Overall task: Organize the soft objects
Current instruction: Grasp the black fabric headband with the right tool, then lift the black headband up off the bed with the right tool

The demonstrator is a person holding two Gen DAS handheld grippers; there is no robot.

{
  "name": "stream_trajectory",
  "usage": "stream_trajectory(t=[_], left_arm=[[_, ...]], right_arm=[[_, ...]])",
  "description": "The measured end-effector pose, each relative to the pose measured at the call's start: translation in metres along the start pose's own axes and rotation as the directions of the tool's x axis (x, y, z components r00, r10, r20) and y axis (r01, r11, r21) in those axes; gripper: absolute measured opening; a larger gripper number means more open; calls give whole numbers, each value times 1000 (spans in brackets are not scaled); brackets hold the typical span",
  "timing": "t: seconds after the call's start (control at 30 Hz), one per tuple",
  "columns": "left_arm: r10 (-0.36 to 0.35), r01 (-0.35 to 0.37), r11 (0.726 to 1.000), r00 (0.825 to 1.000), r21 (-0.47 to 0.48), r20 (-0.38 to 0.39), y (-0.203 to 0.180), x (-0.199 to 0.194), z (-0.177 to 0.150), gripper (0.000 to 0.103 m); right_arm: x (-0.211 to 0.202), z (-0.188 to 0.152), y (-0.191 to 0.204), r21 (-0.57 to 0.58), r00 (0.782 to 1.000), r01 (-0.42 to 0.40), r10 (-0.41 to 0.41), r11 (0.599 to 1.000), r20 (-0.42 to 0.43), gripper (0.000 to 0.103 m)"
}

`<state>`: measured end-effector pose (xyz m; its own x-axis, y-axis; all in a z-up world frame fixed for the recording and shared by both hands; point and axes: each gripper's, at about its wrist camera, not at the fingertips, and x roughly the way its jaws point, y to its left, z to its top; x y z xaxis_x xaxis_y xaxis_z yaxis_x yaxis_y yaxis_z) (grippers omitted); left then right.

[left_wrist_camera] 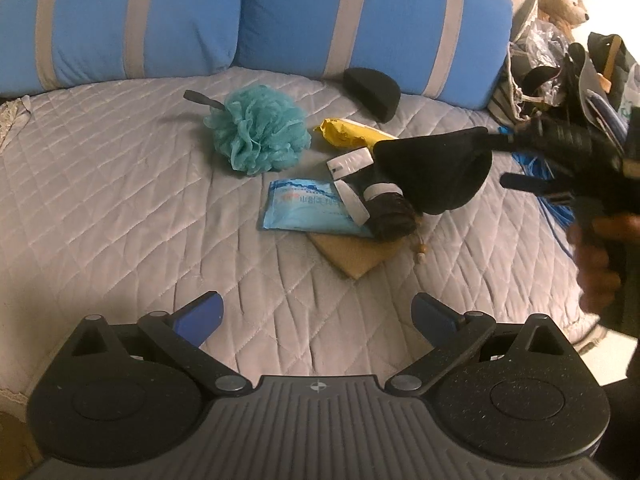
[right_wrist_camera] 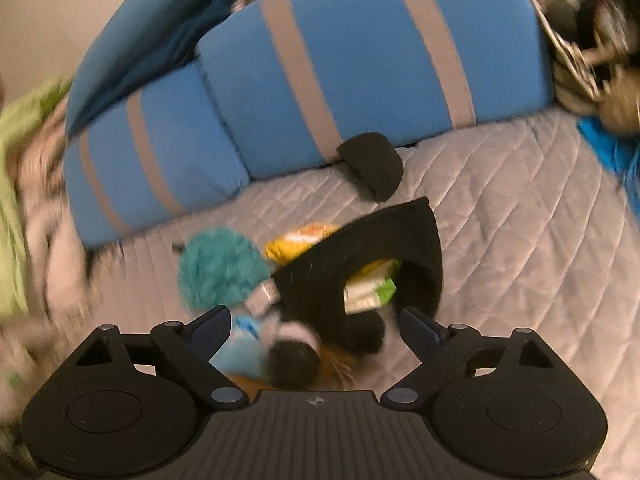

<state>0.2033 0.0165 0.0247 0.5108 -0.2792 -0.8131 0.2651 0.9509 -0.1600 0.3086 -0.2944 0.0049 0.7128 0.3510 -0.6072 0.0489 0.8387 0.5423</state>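
Note:
A pile of soft things lies on the quilted grey bed (left_wrist_camera: 120, 208): a teal bath pouf (left_wrist_camera: 258, 130), a yellow packet (left_wrist_camera: 348, 132), a blue wipes pack (left_wrist_camera: 308, 208), a dark roll with white bands (left_wrist_camera: 384, 208) and a tan sponge (left_wrist_camera: 356, 256). A black half-round sponge (left_wrist_camera: 372, 92) leans by the pillows. A black fabric piece (left_wrist_camera: 436, 168) hangs at the tips of my right gripper (left_wrist_camera: 516, 160). In the blurred right wrist view the same black piece (right_wrist_camera: 360, 264) sits between the wide-apart fingers of my right gripper (right_wrist_camera: 316, 326). My left gripper (left_wrist_camera: 318, 314) is open and empty above the bed.
Two blue pillows with grey stripes (left_wrist_camera: 352, 20) line the back of the bed. A teddy bear (left_wrist_camera: 560, 0) and a heap of bags and clutter (left_wrist_camera: 576, 76) sit at the right. A blue cord (left_wrist_camera: 548, 208) lies by the right edge.

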Motion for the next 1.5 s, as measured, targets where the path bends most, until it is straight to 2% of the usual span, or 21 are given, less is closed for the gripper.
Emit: stream_trajectory(t=[0.23, 0.33, 0.43, 0.53, 0.63, 0.67, 0.77, 0.93, 1.03, 1.27, 1.5], left_arm=[[-13, 13, 999, 1000, -30, -3, 8, -1, 2, 103], [-15, 15, 999, 1000, -43, -5, 11, -1, 3, 103], [-28, 28, 998, 1000, -50, -5, 13, -2, 4, 103], [-33, 33, 998, 999, -49, -4, 14, -3, 4, 103], [-35, 34, 998, 999, -56, -3, 15, -3, 4, 103], [-37, 37, 998, 999, -58, -2, 15, -3, 4, 103], [-37, 37, 998, 999, -59, 1, 14, -3, 5, 103], [-19, 19, 999, 1000, -47, 6, 13, -3, 3, 103], [-20, 20, 998, 1000, -53, 6, 13, -3, 4, 103], [-25, 25, 999, 1000, -47, 11, 10, -2, 4, 103], [-33, 34, 999, 999, -37, 18, 4, -1, 5, 103]], right_arm=[[19, 12, -28, 246, 998, -53, 40, 968, 56, 92], [25, 11, -45, 367, 995, -78, 47, 927, 91, 87], [30, 6, -61, 484, 989, -125, 72, 866, 126, 77], [34, 4, -69, 527, 984, -153, 81, 836, 156, 68], [36, 3, -72, 547, 980, -180, 104, 818, 168, 51], [35, 3, -73, 551, 978, -191, 111, 813, 175, 42], [29, 6, -70, 529, 975, -203, 118, 824, 190, 28], [17, 10, -60, 492, 960, -260, 166, 831, 226, 20], [4, 13, -53, 454, 953, -276, 180, 847, 243, 17], [-20, 23, -32, 281, 948, -260, 189, 924, 257, 16], [-48, 26, -11, 96, 933, -264, 229, 960, 278, 13]])
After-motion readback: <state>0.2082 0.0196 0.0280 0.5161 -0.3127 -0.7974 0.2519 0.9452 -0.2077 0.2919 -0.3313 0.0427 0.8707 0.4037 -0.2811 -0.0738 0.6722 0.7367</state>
